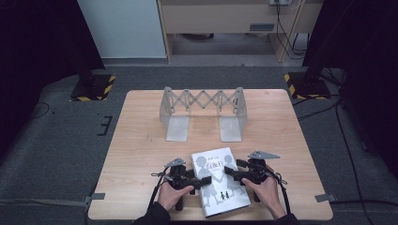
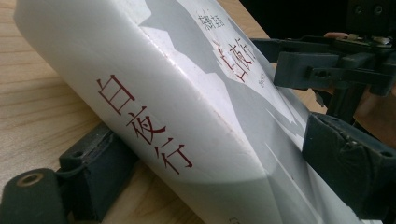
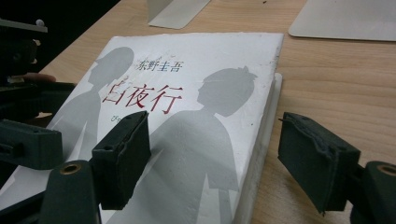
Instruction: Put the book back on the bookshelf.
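A thick white book (image 1: 219,180) with grey silhouettes and red title characters lies near the table's front edge. My left gripper (image 1: 199,182) comes at it from the left. In the left gripper view the book's spine (image 2: 154,126) sits between the jaws, one pad (image 2: 100,168) beneath it on the wood and the other pad (image 2: 350,158) pressed on the cover, so the spine side is tilted up. My right gripper (image 1: 232,174) stands open at the book's right edge: one pad (image 3: 123,154) hovers over the cover (image 3: 196,116), the other pad (image 3: 317,163) is over bare wood beside the page edge.
A grey metal expanding book rack (image 1: 202,110) with two flat base plates (image 3: 345,18) stands at the middle back of the wooden table (image 1: 141,140). Dark floor with cables and yellow-black stand bases surrounds the table.
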